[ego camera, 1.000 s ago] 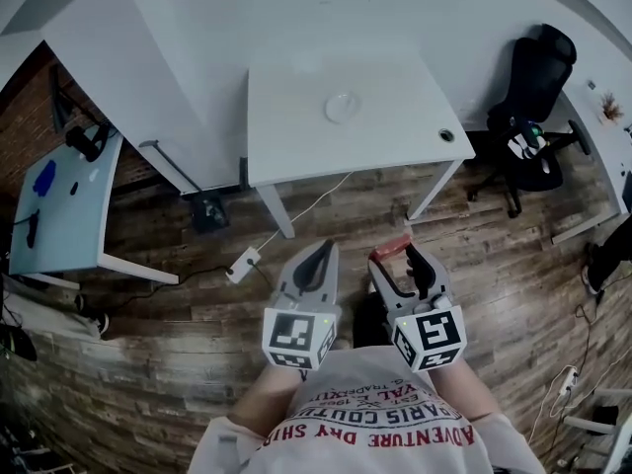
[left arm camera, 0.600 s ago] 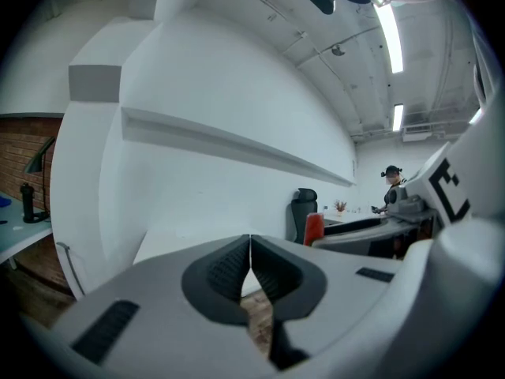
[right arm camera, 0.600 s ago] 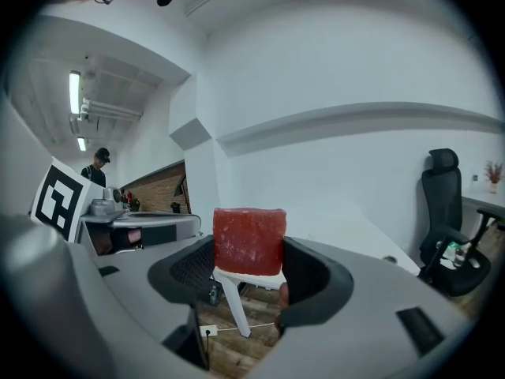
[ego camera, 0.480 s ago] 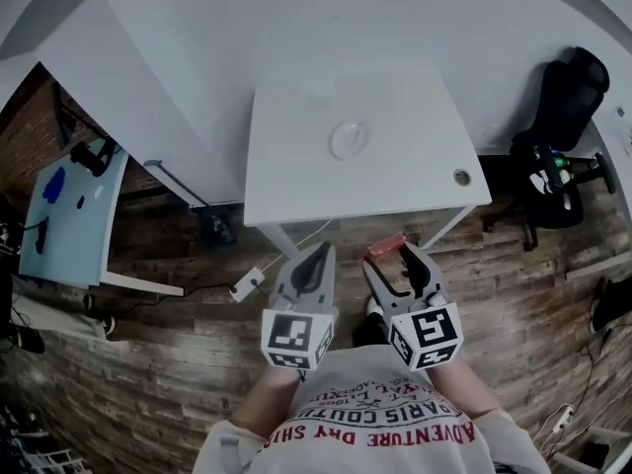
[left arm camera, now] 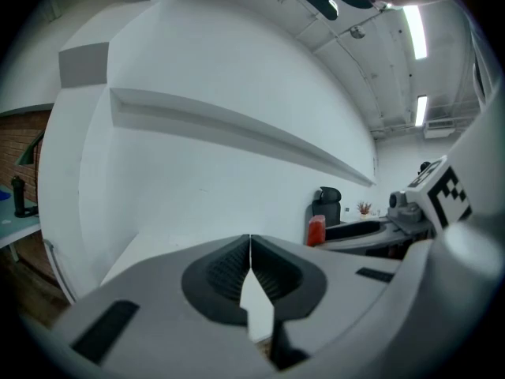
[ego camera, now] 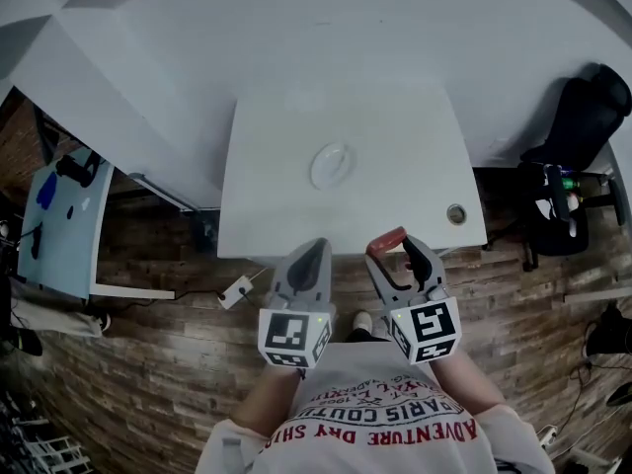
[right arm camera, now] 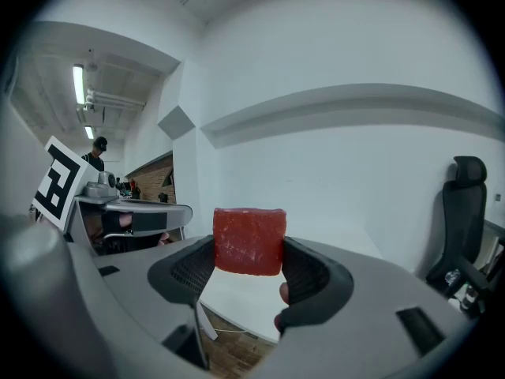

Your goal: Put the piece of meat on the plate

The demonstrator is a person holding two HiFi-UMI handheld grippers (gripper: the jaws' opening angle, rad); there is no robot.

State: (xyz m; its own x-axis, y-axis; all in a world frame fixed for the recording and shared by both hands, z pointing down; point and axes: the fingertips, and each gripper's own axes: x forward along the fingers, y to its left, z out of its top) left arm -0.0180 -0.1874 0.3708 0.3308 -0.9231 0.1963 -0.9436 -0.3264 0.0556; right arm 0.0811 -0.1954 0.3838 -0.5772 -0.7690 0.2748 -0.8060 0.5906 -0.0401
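My right gripper (ego camera: pixel 389 244) is shut on a red block of meat (ego camera: pixel 385 241), seen square-on in the right gripper view as the meat (right arm camera: pixel 249 241) clamped between both pads. It hovers at the near edge of the white table (ego camera: pixel 276 215). A small white plate (ego camera: pixel 331 165) sits near the table's middle, well ahead of both grippers. My left gripper (ego camera: pixel 310 252) is shut with nothing in it, level with the right one; its jaws (left arm camera: pixel 250 268) meet in the left gripper view, where the meat (left arm camera: pixel 316 230) shows at the right.
A small round dark-rimmed thing (ego camera: pixel 455 212) lies near the table's right front corner. A black office chair (ego camera: pixel 578 126) stands to the right. A light blue table (ego camera: pixel 54 225) with dark items is at the left. A power strip (ego camera: pixel 235 291) and cable lie on the wooden floor.
The table has come closer and now lies just ahead of both grippers, which have reached its near edge. The right gripper still holds the meat.
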